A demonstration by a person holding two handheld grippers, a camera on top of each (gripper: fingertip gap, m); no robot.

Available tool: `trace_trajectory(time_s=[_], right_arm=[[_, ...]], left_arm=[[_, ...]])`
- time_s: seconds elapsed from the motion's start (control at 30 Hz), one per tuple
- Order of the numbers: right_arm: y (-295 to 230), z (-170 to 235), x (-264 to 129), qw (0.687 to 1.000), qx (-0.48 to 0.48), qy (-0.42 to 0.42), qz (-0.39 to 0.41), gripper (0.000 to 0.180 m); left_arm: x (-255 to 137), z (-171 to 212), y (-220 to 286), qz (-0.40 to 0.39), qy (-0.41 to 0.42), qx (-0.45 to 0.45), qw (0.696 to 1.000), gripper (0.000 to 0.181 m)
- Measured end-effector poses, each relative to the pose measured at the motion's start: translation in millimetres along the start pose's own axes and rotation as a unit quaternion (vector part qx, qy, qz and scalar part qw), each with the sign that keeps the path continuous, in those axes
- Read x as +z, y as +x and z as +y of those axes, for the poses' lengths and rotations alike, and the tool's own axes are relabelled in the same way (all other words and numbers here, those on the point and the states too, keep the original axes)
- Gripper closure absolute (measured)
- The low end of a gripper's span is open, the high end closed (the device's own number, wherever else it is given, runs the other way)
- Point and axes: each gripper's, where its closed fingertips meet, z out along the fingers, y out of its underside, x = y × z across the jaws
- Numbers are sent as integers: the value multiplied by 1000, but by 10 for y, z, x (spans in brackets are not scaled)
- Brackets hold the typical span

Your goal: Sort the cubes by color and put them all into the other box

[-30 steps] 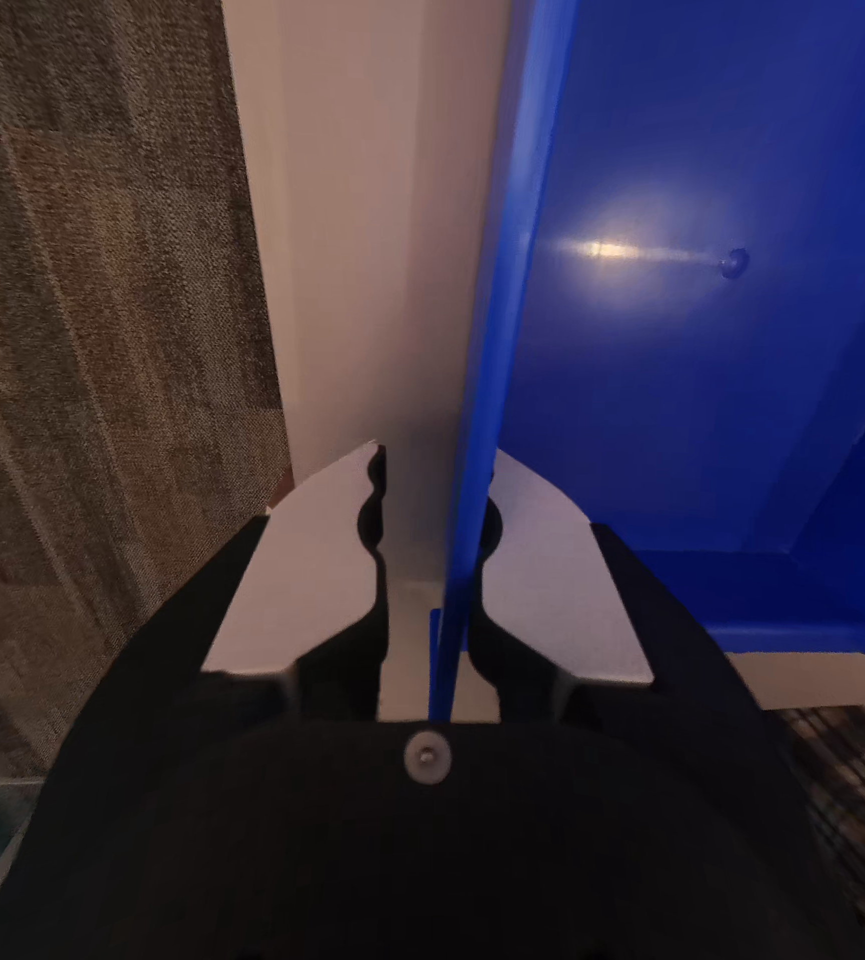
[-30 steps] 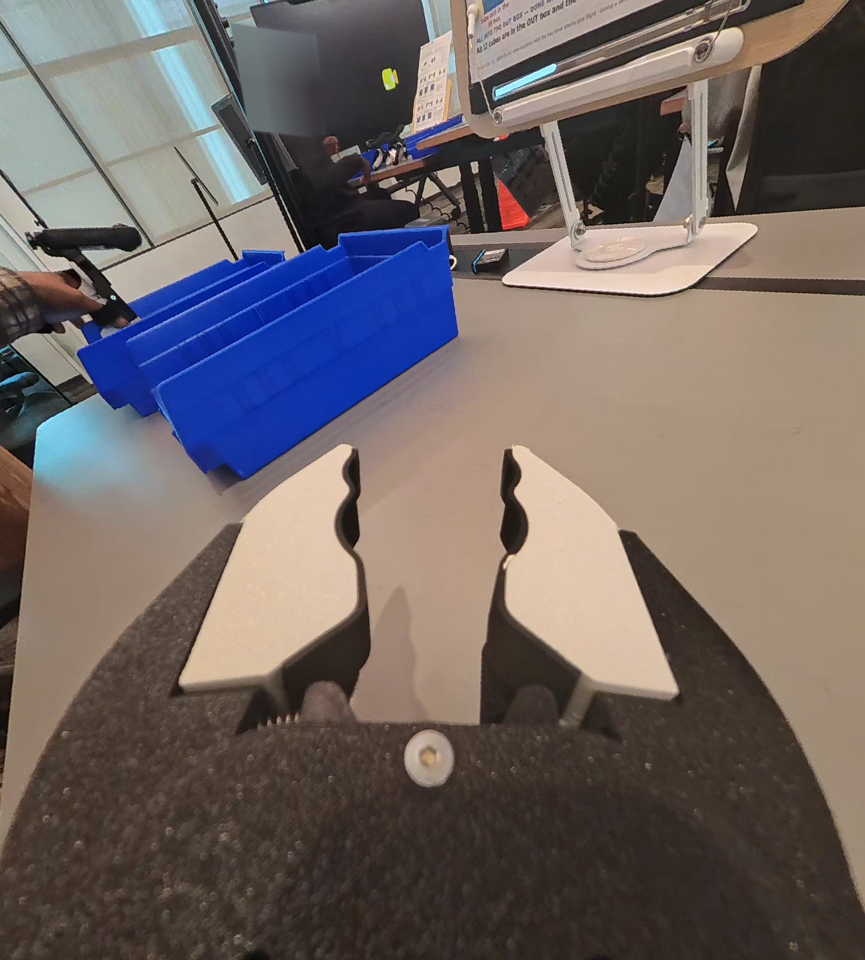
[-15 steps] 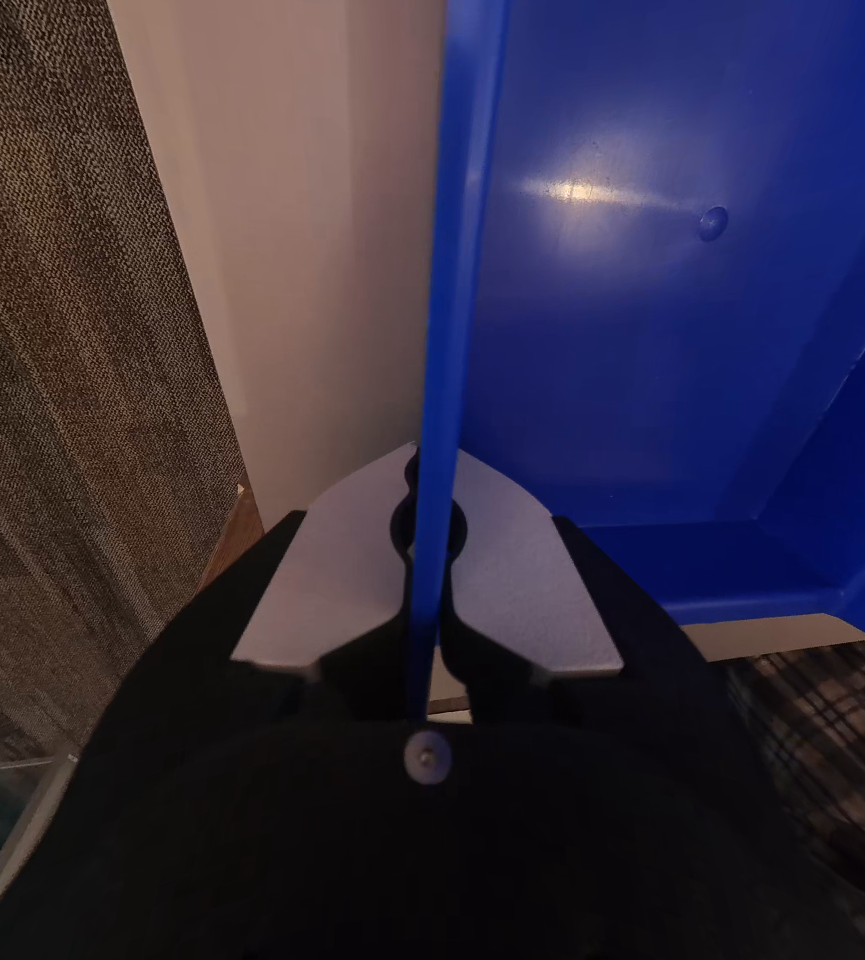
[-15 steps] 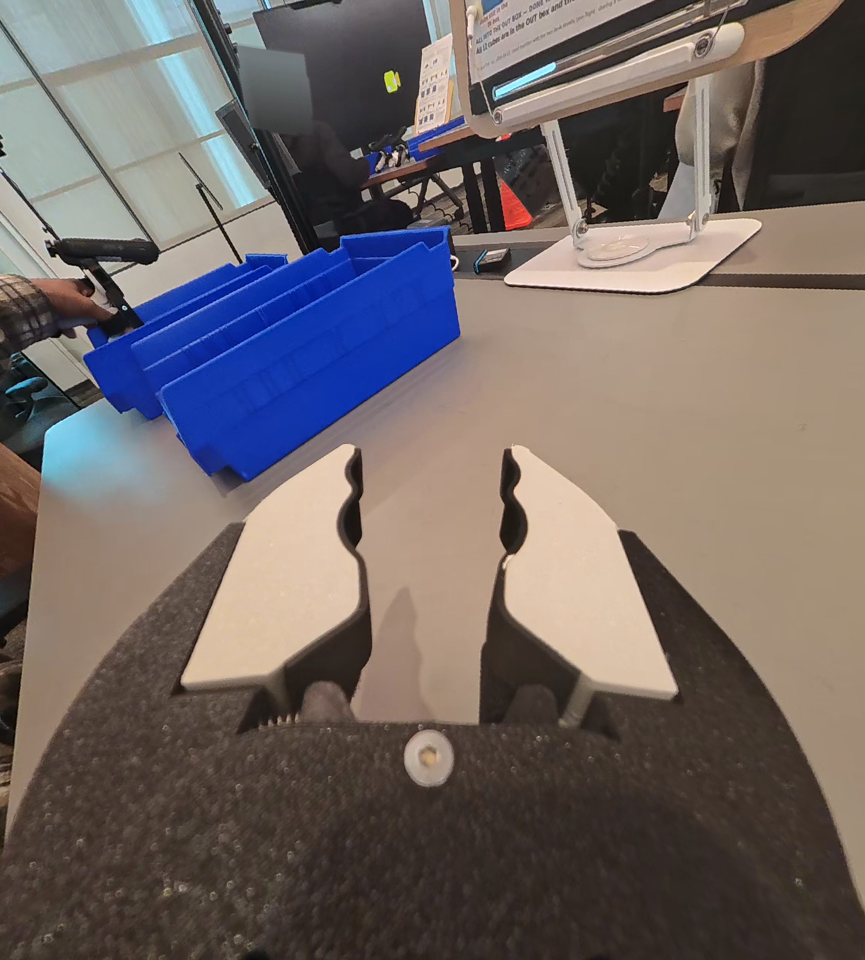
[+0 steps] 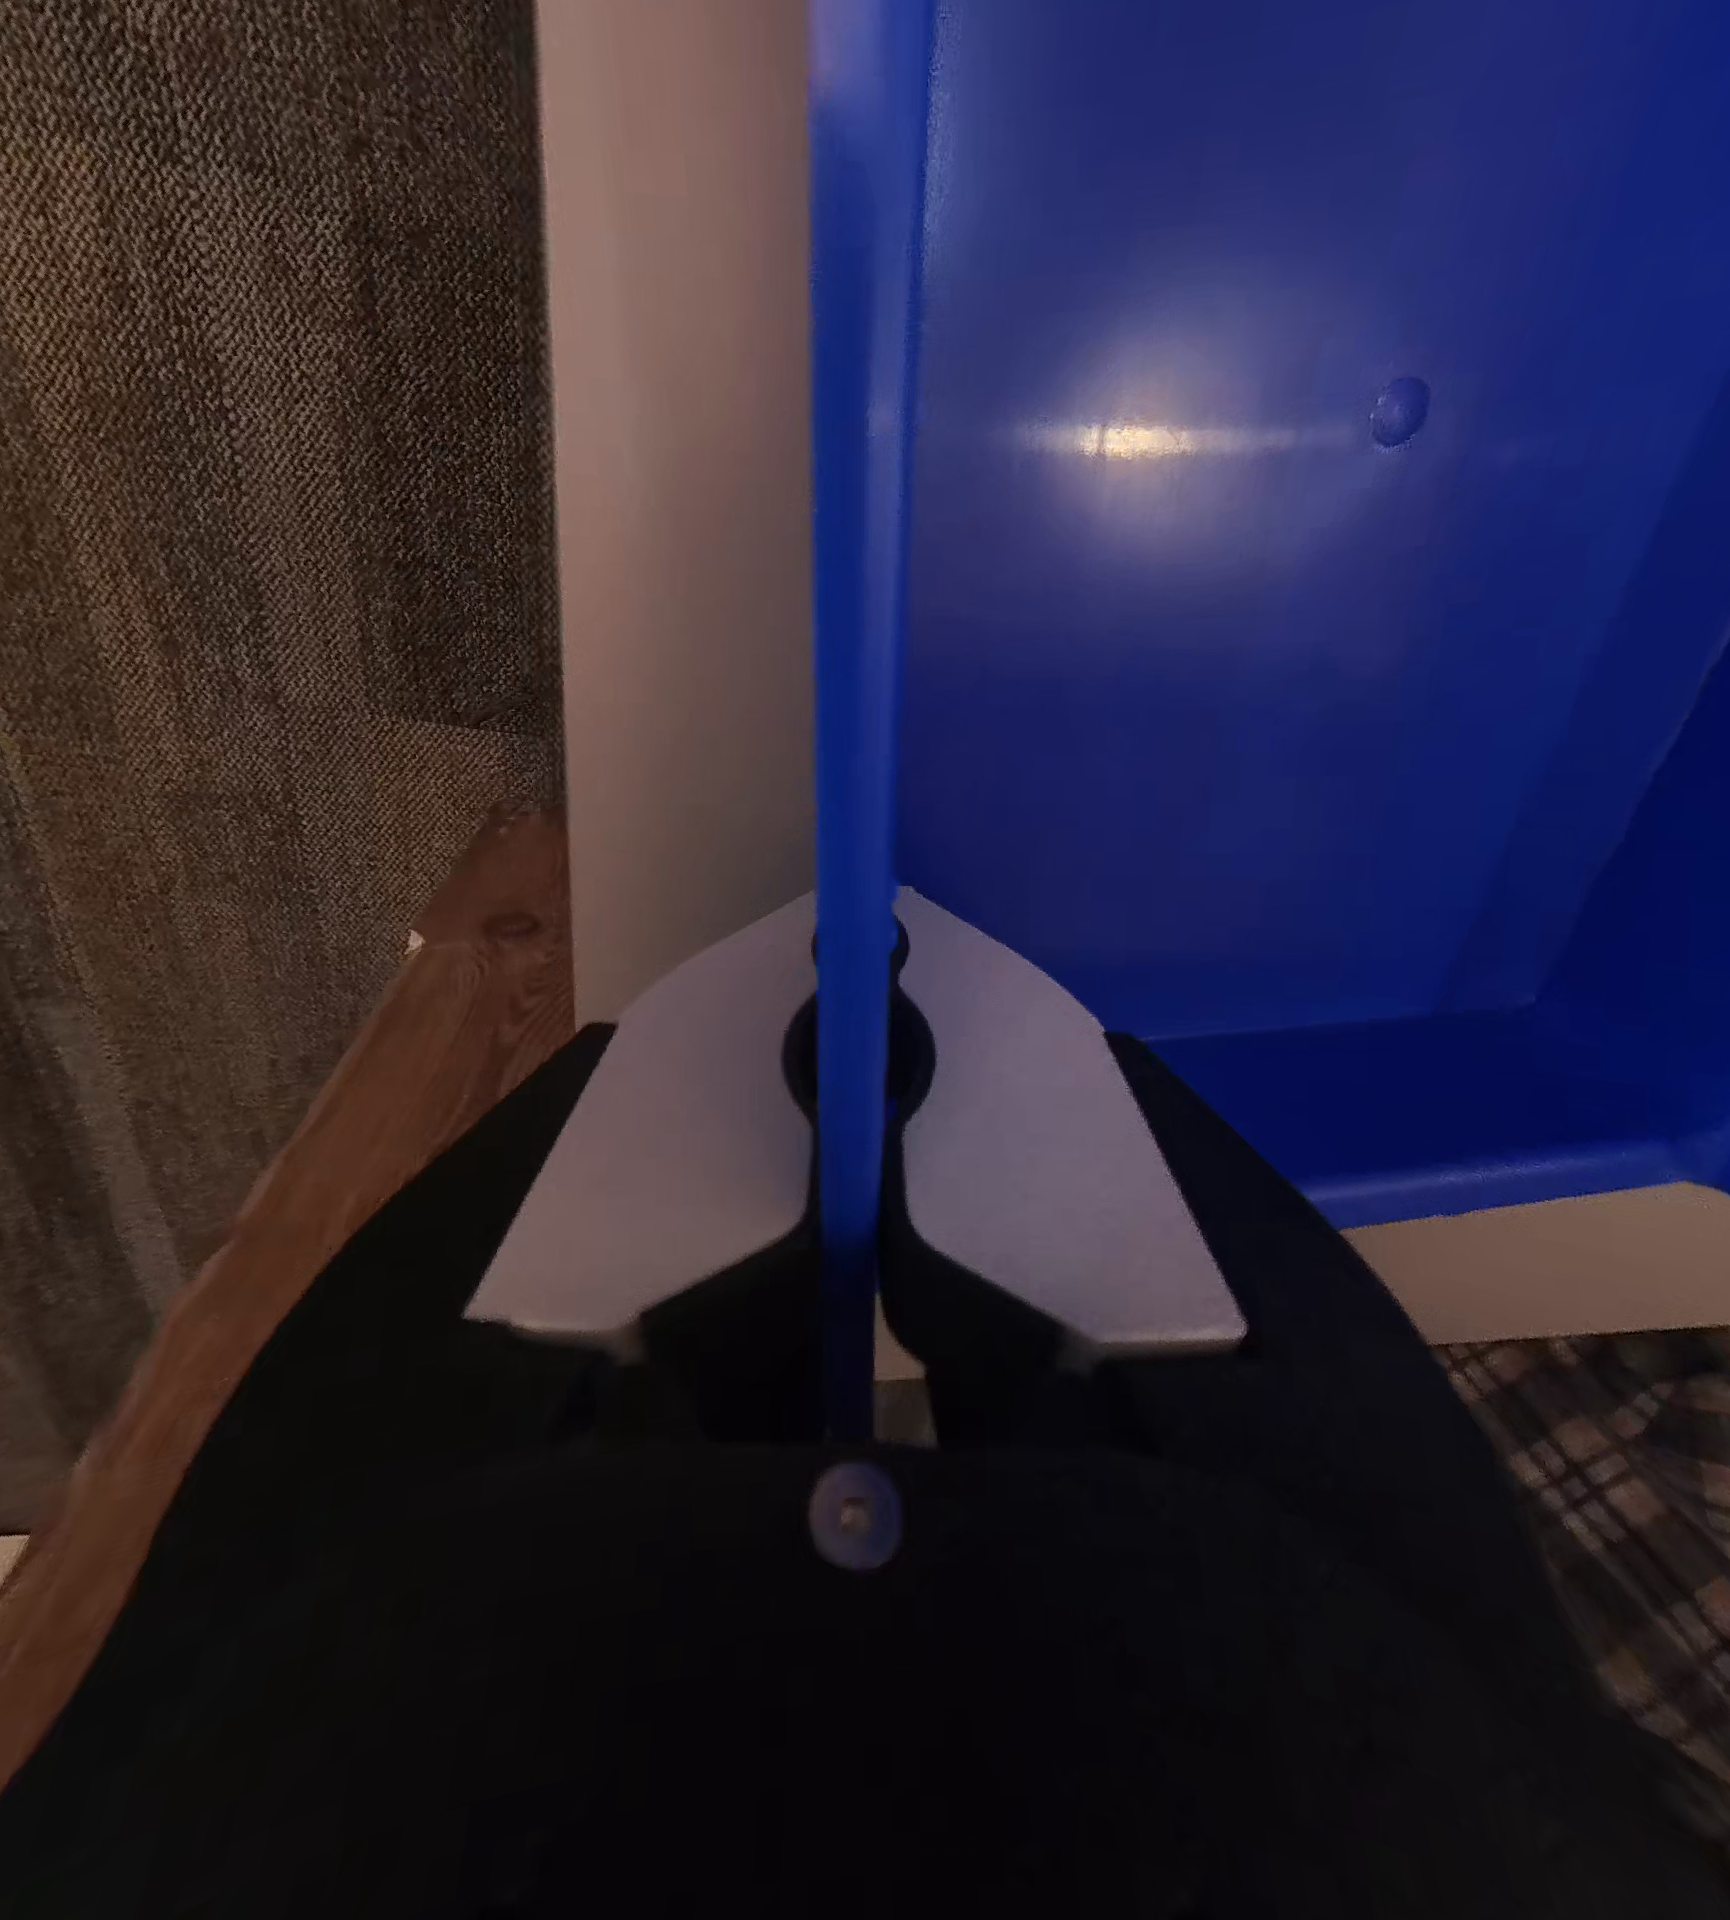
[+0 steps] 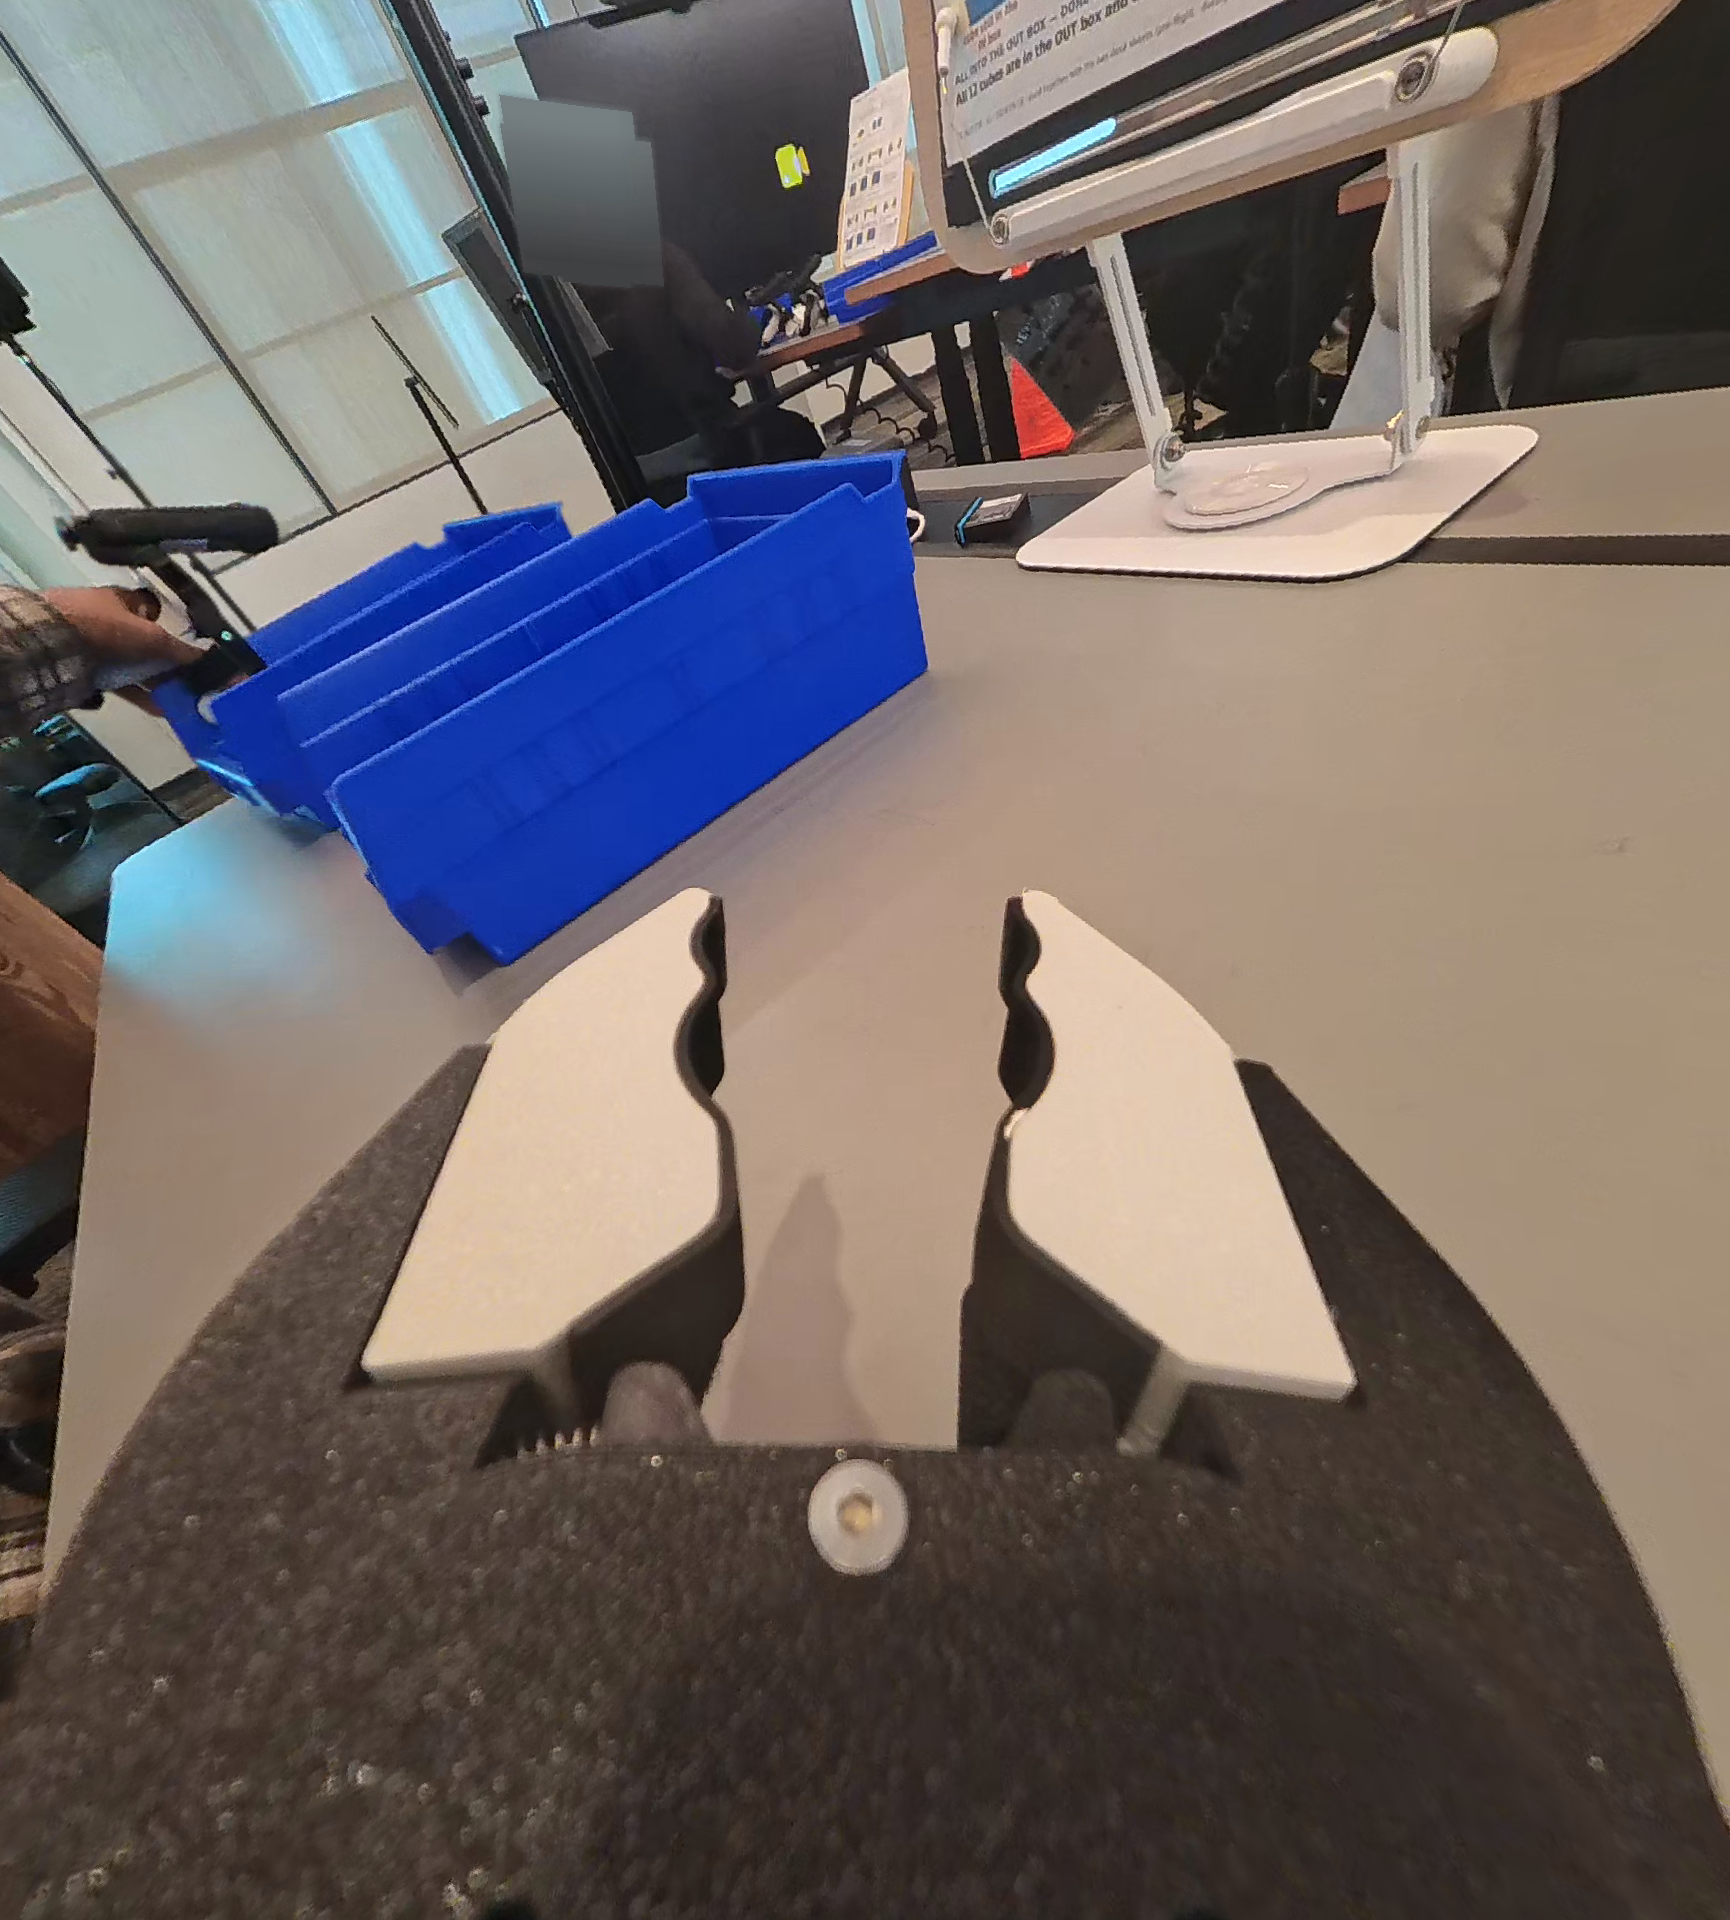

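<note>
My left gripper (image 5: 856, 935) is shut on the thin side wall (image 5: 861, 520) of a blue box; the box's bare blue floor (image 5: 1308, 623) fills the right of the left wrist view. No cubes show in it. In the right wrist view two blue boxes (image 6: 632, 707) stand side by side at the table's far left. The left gripper (image 6: 206, 665), held by a hand in a plaid sleeve, grips the farther box's end. My right gripper (image 6: 861, 935) is open and empty, low over the grey table (image 6: 1256, 831).
A white stand (image 6: 1276, 509) with a tilted board sits at the table's back right. A small dark device (image 6: 991, 514) lies beside it. The table's left edge (image 5: 554, 520) runs close to the box, with carpet floor and a wooden piece (image 5: 321, 1195) below.
My left gripper has closed onto the blue box's side wall, from open around it a second ago. The boxes have shifted slightly. My right gripper has hardly moved.
</note>
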Motion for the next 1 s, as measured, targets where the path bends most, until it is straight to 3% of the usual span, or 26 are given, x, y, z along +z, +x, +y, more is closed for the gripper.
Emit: trace_trajectory(time_s=[0.43, 1.0], right_arm=[[15, 8, -4, 1000, 4, 0, 2, 129], [63, 59, 1, 1000, 7, -12, 14, 128]], left_arm=[[-183, 89, 44, 89, 59, -80, 991, 177], [-492, -30, 548, 99, 75, -34, 992, 177]])
